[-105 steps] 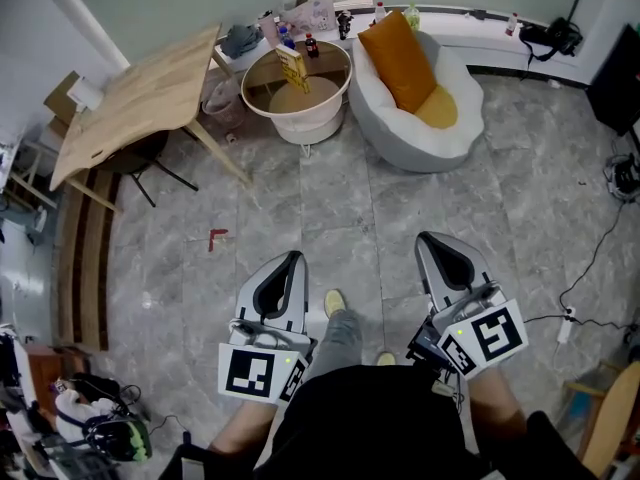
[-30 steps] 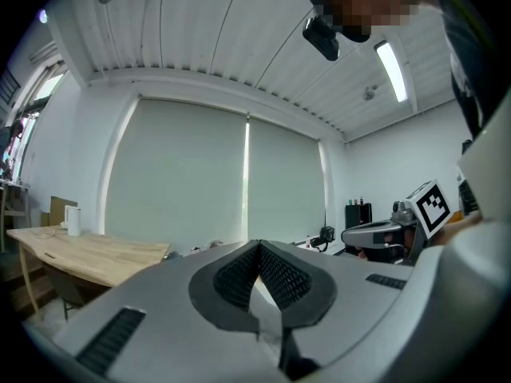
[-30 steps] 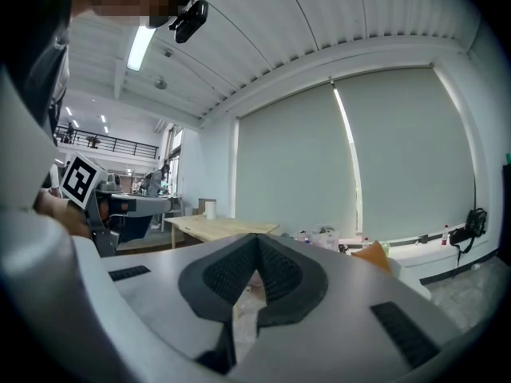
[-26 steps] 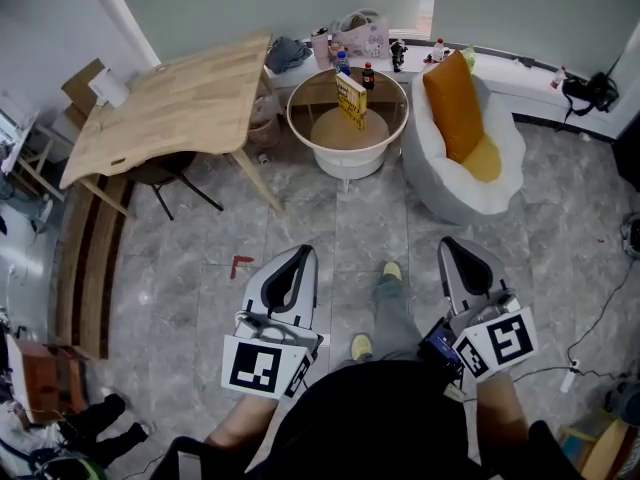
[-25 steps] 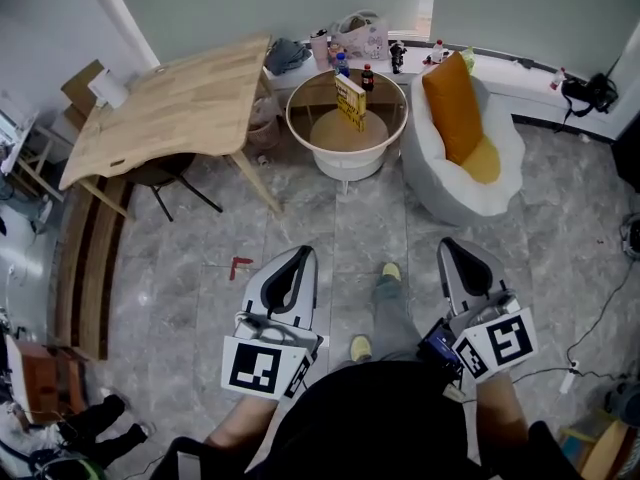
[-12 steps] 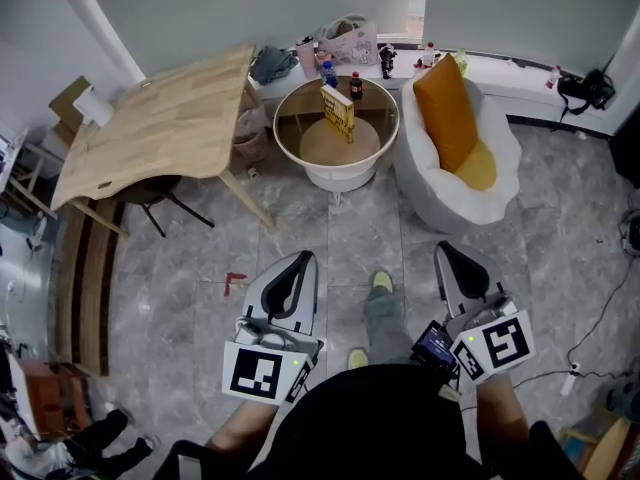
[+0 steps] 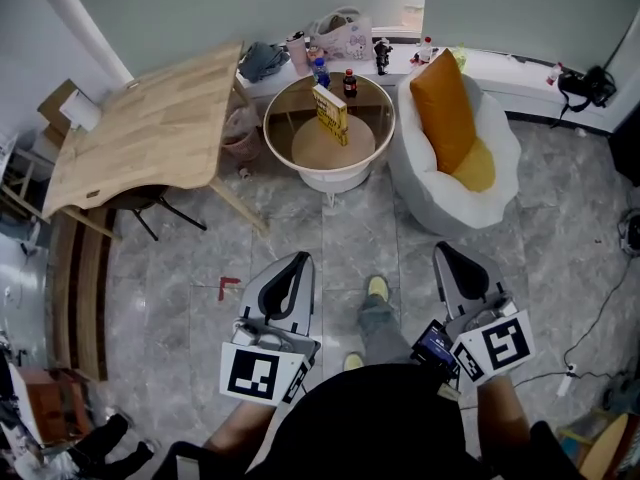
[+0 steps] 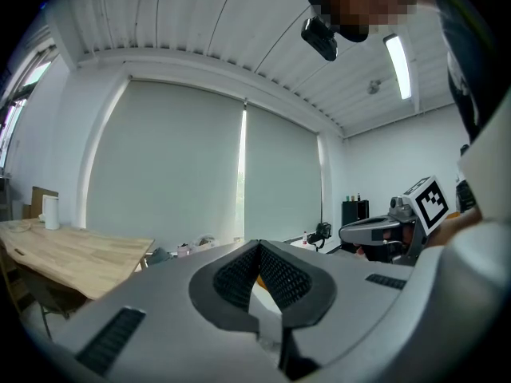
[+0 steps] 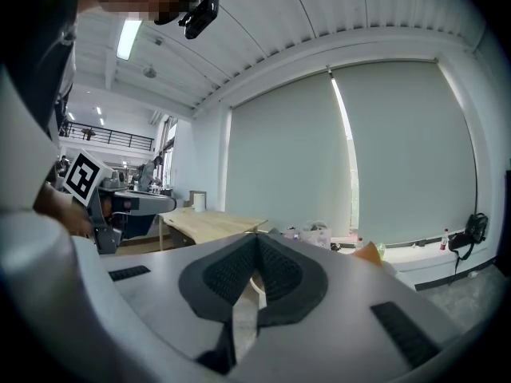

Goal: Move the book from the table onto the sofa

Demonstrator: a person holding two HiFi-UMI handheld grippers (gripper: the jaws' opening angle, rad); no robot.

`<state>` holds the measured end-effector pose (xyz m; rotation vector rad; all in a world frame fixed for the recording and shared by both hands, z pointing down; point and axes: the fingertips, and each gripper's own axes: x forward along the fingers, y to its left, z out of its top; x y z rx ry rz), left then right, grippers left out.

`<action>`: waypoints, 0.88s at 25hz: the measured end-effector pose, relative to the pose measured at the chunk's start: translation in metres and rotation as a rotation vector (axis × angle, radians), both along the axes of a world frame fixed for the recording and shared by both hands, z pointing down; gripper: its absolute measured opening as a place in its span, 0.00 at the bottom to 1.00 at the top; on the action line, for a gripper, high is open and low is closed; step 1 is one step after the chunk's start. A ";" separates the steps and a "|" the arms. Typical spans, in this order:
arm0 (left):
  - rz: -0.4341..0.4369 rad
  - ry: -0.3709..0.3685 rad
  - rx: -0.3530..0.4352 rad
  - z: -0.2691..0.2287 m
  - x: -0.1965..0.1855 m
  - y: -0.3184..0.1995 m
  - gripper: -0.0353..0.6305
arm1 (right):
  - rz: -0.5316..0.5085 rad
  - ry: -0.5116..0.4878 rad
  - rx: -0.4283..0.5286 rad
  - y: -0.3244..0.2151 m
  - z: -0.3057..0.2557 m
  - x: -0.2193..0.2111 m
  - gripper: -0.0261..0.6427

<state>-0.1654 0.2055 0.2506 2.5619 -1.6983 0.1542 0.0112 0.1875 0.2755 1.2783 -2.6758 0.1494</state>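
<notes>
A yellow book stands upright on the round glass-topped table at the far middle of the head view. Right of it sits the white sofa chair with an orange cushion. My left gripper and right gripper are held low near the person's waist, well short of the table, both shut with nothing between their tips. In the left gripper view the left gripper shows its tips meeting; the right gripper looks the same in its own view.
A wooden table with a dark chair under it stands at the left. Bottles and a bag sit along the back ledge. The person's shoes step on grey tiled floor. A cable trails at the right.
The person has walked forward: the round table, book and sofa chair have shifted left and slightly nearer in the head view. Both grippers stay shut in the same held pose.
</notes>
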 end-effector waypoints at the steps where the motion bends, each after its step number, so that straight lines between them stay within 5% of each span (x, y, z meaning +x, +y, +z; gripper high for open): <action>1: -0.001 0.001 -0.005 0.002 0.000 -0.007 0.06 | -0.002 0.002 -0.004 -0.007 0.001 0.000 0.05; 22: -0.086 0.002 -0.066 0.004 0.006 -0.168 0.06 | -0.056 -0.024 -0.054 -0.183 0.008 0.010 0.05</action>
